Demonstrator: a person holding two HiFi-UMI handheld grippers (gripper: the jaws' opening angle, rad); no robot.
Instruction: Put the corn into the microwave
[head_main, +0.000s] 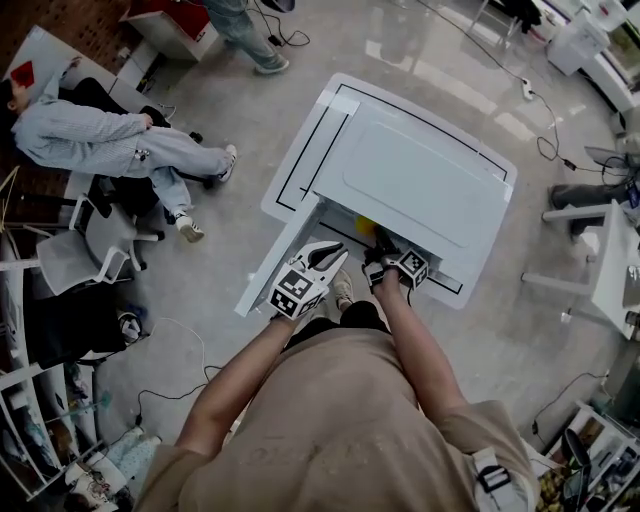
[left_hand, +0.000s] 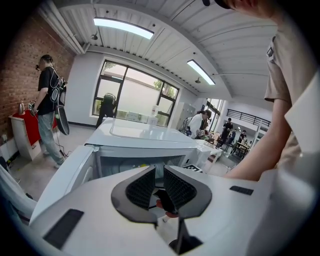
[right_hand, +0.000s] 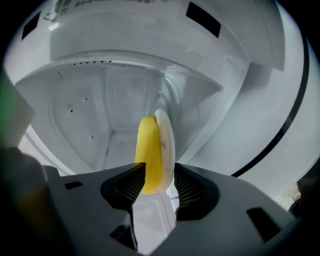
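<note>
The white microwave (head_main: 420, 170) stands on a white table (head_main: 300, 150), its door (head_main: 272, 268) swung open to the left. The yellow corn (right_hand: 149, 155) is inside the cavity (right_hand: 95, 120), with a white rounded piece (right_hand: 166, 145) against its side. It shows as a yellow spot (head_main: 366, 228) at the opening in the head view. My right gripper (right_hand: 159, 170) reaches into the opening (head_main: 383, 245); its jaws stand apart with the corn's near end between them. My left gripper (head_main: 333, 255) hangs in front of the door, fingers (left_hand: 142, 185) nearly together and nothing between them.
A person (head_main: 110, 140) sits in a chair at the left of the head view, legs stretched toward the table. Cables (head_main: 545, 140) run over the floor at the right. Another white table (head_main: 615, 260) stands at the right edge. Shelves (head_main: 30, 440) fill the lower left.
</note>
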